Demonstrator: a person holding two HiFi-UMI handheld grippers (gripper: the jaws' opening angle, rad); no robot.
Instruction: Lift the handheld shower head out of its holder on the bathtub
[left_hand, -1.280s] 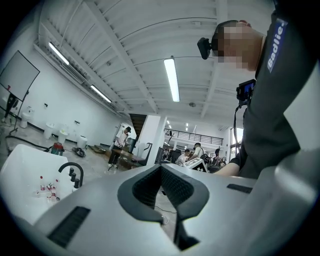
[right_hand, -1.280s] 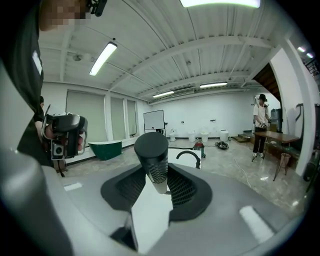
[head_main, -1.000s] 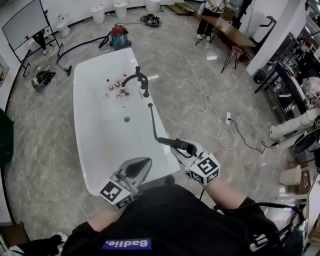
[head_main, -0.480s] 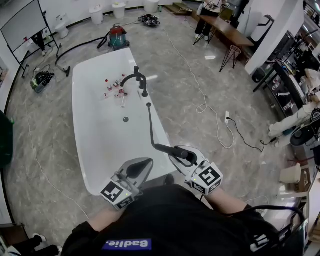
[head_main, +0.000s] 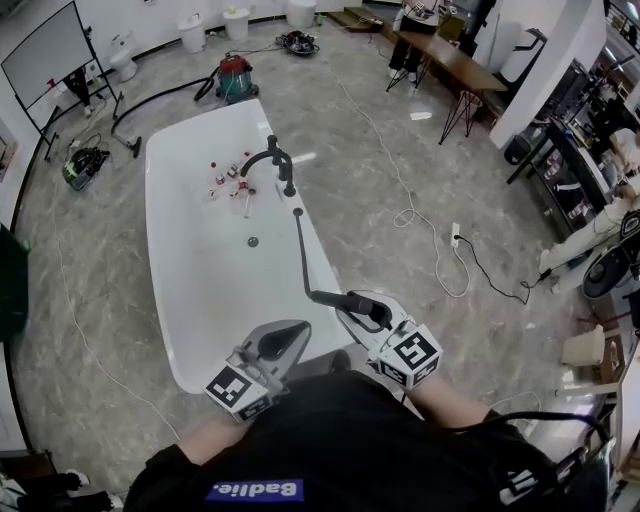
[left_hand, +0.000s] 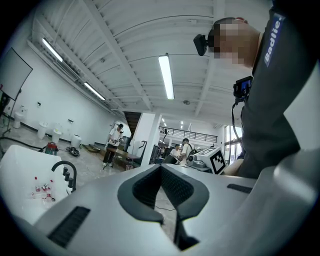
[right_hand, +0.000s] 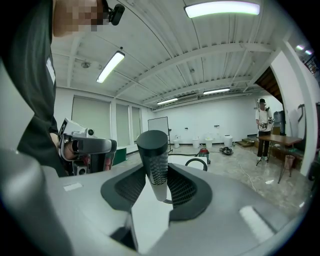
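**At the tub's near right corner, the shower head sits in the right gripper**

Beside the near end of the white bathtub (head_main: 165, 300), the right gripper (head_main: 360, 310) has its jaws closed partway on the black shower head (head_main: 367, 305). The pads press on the two sides of its stick-shaped body. In the right gripper view the shower head (right_hand: 154, 160) stands upright between the ribbed pads, with its flat dark end on top and a dotted face lower down. It hangs just off the tub's right rim. Its black hose (head_main: 302, 255) runs away along that rim to a point near the black faucet (head_main: 272, 160).

The left gripper (head_main: 285, 338) is level over the tub's near edge. Its jaw tips are together and nothing is between them, and the left gripper view shows only floor through the hollow behind the tips.

Inside the tub, a few small bottles (head_main: 228, 178) lie near the faucet, and the drain (head_main: 252, 241) sits farther toward the middle.

The only legible writing is on the person's dark top. A blue patch (head_main: 255, 489) carries white lettering that reads "Badlie." in reverse in the head view. The same word (left_hand: 272, 42) runs along the sleeve in the left gripper view. The marker cubes on both grippers bear black-and-white square patterns and no letters.

On the floor beyond the tub stand a red and green vacuum cleaner (head_main: 236, 75) and a whiteboard (head_main: 50, 45).
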